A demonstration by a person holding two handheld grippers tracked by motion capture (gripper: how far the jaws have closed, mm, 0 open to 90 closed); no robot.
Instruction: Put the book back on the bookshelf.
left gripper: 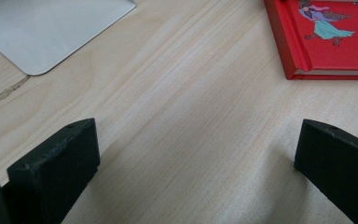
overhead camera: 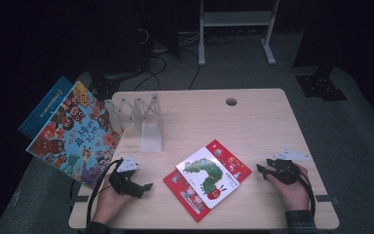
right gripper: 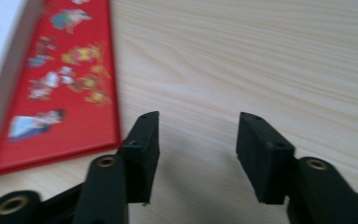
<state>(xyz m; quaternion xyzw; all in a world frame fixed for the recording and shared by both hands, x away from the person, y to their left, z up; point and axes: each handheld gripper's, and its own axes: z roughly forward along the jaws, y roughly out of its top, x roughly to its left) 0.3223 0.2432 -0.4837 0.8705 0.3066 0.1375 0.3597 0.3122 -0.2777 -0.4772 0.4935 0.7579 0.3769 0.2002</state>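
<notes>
Pale wood-grain table (overhead camera: 253,122), rectangular, with a round cable hole near its far edge; carried on it are the items listed below.

Item: red book (overhead camera: 195,195), hardcover, laid flat near the table's front edge, between the two grippers. Its corner is seen at the upper right of the left gripper view (left gripper: 331,42), and its cover with small printed figures at the left of the right gripper view (right gripper: 65,84).

Item: white caterpillar book (overhead camera: 213,174), stacked on the red book and turned at an angle to the table's edge.

Item: left gripper (overhead camera: 143,187), held in the left hand (overhead camera: 108,202) just left of the stacked books, apart from them. Jaws are spread wide, with bare table between them (left gripper: 196,154); nothing is held.

Item: right gripper (overhead camera: 262,169), held in the right hand (overhead camera: 292,190) to the right of the books, apart from them. Jaws are parted at a moderate gap over bare table (right gripper: 198,154); nothing is gripped.

Item: clear folding book rack (overhead camera: 143,122), standing upright at the far left of the table.

Item: large colourful picture book (overhead camera: 75,134), tilted, overhanging the table's left edge, with a blue book (overhead camera: 46,107) behind it.
</notes>
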